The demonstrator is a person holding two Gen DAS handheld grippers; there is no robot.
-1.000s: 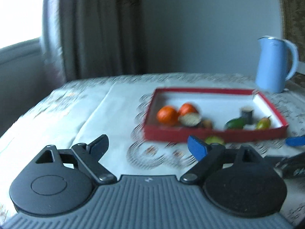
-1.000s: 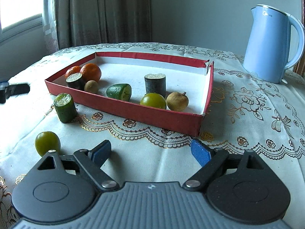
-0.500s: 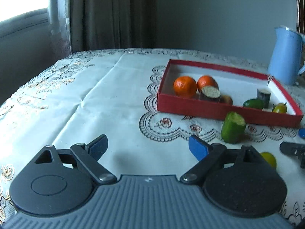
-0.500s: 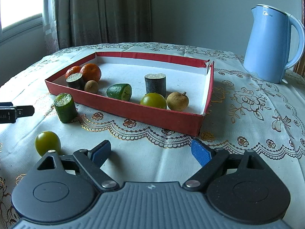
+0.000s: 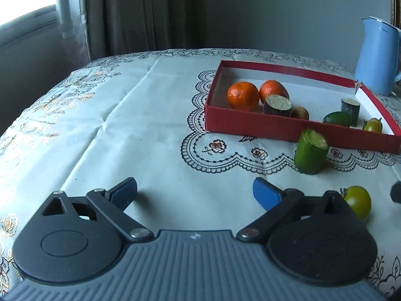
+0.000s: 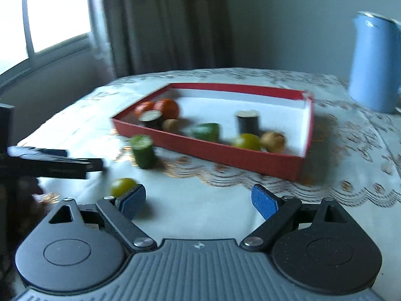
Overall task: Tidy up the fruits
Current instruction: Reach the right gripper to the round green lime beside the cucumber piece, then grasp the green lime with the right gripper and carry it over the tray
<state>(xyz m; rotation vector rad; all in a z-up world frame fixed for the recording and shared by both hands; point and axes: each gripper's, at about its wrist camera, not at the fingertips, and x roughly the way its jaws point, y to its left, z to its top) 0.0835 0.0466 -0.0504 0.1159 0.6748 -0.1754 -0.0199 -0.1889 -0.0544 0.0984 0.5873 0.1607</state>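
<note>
A red tray holds two oranges, dark cylinder pieces, a green piece and small round fruits. A green cucumber chunk stands on the cloth in front of the tray. A yellow-green round fruit lies nearer. My left gripper is open and empty, left of both loose fruits. My right gripper is open and empty, its left pad close to the round fruit. The right wrist view is blurred.
A blue kettle stands behind the tray's right end. A white lace tablecloth covers the round table. Curtains and a window are behind. The left gripper's finger shows at the left of the right wrist view.
My left gripper has pulled back and lowered, so both loose fruits now show. My right gripper has swung left and moved toward the yellow-green fruit, blurring its view.
</note>
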